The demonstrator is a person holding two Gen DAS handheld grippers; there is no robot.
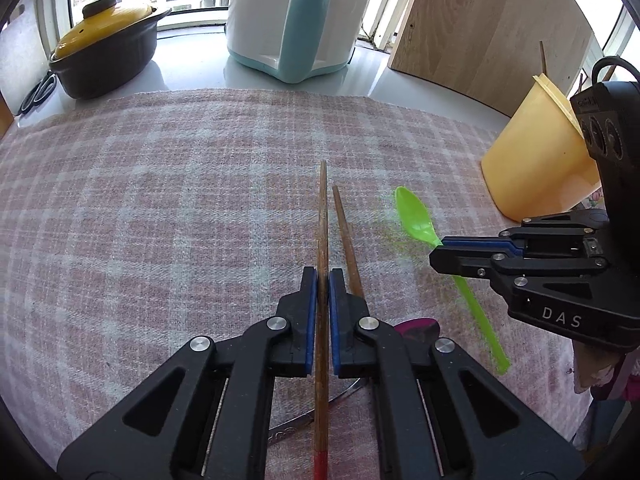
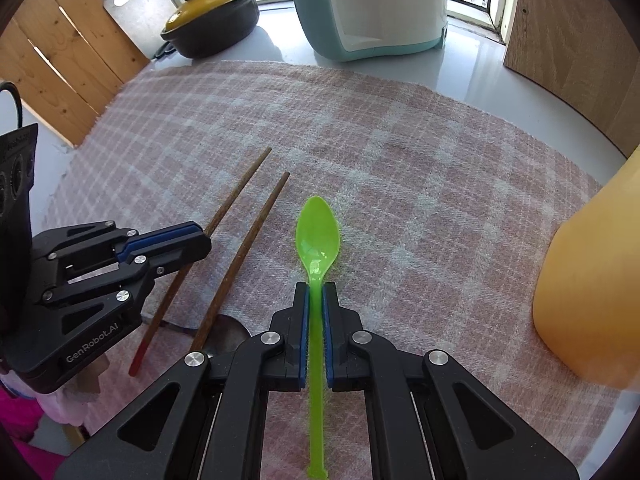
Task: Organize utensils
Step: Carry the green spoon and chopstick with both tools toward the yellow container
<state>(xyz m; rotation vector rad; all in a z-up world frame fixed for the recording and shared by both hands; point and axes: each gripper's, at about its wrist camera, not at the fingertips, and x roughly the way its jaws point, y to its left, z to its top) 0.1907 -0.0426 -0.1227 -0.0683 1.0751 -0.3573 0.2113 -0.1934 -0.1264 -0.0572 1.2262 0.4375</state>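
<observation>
Left gripper (image 1: 323,276): jaws clenched on one wooden chopstick (image 1: 322,216), which runs up the centre of the left wrist frame. A second chopstick (image 1: 346,236) lies just to its right on the plaid cloth (image 1: 160,200), apparently not gripped.

Right gripper (image 2: 316,292): jaws clenched on the neck of the green spoon (image 2: 318,236), bowl forward at frame centre, handle trailing toward the bottom edge.

The yellow cup (image 1: 532,164) stands at the right edge of the left wrist frame — in my judgement the likely receptacle, as thin sticks already stand in it. A dark metal spoon (image 1: 418,328) lies partly hidden beneath the left gripper.

Risks:
- The chopstick is held along its length between narrow pads; it may pivot or slide out on tilting.
- The free chopstick lies touching or nearly touching the held one — lifting could drag it.
- The two grippers sit close together; both heading for the cup would risk a collision or tipping it.
- The spoon's smooth plastic neck may slip.

Legible markings: "DAS" on the right gripper body, lower right of the left view; "GenRobot.AI" on the left gripper body, lower left of the right view.
</observation>
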